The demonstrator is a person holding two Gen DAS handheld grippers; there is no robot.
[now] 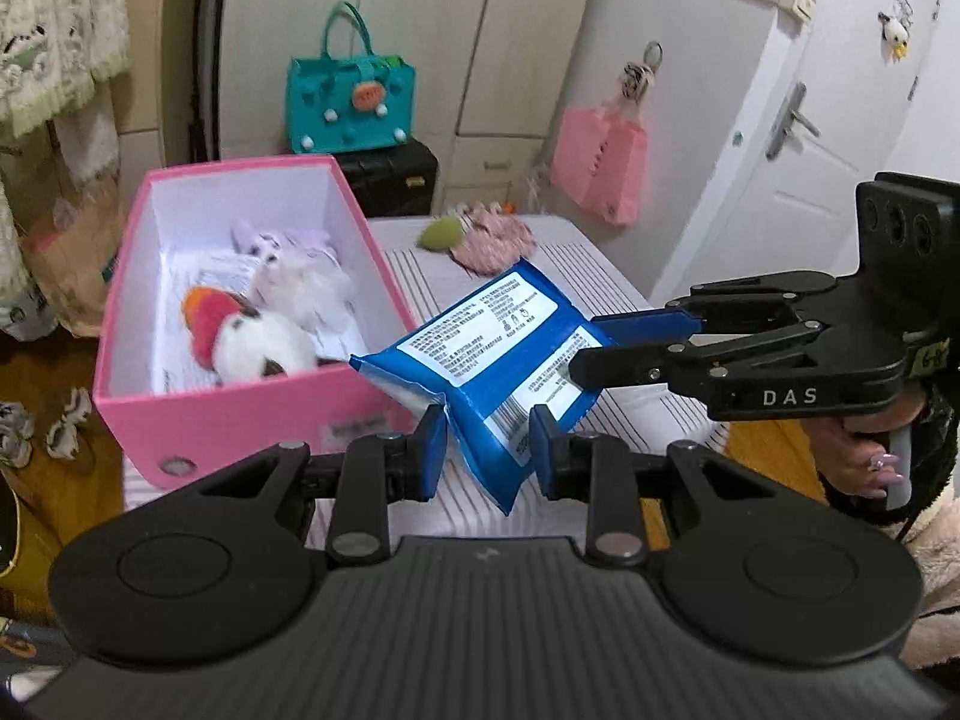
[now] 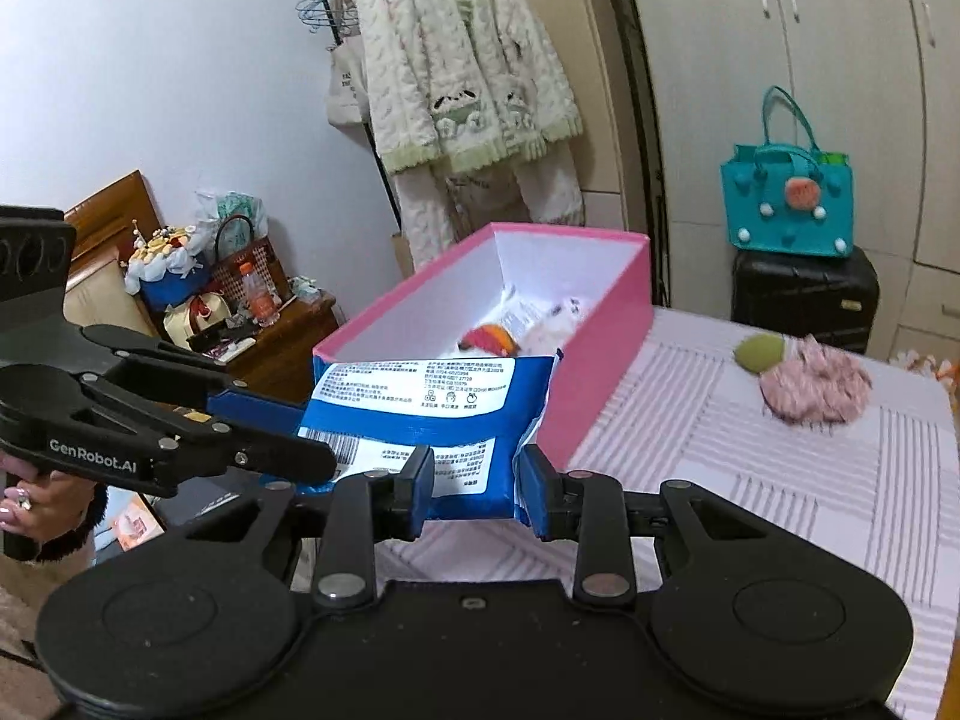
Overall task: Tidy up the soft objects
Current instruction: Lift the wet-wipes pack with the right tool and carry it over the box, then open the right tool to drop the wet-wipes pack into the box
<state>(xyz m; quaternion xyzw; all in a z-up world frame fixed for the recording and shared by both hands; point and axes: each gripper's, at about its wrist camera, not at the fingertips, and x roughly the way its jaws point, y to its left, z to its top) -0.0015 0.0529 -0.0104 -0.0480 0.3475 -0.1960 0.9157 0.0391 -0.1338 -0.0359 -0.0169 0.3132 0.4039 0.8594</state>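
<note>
A blue packet [image 1: 480,354] with white printed labels hangs in the air beside the open pink box [image 1: 240,414], and both grippers hold it. My left gripper [image 1: 489,450] is shut on its lower end, and my right gripper [image 1: 606,345] comes in from the right and is shut on its far edge. In the right wrist view my right gripper [image 2: 477,486] pinches the blue packet [image 2: 432,396] while my left gripper [image 2: 300,435] clamps it from the left. White and orange plush toys [image 1: 264,348] lie inside the pink box [image 2: 600,384].
A pink frilly fabric piece [image 2: 816,387] and a green ball [image 2: 759,351] lie on the striped table cloth [image 2: 780,480]. Behind the table a teal bag [image 2: 786,210] sits on a black suitcase [image 2: 804,294]. Fluffy pyjamas [image 2: 468,90] hang on the left, by a cluttered cabinet [image 2: 282,348].
</note>
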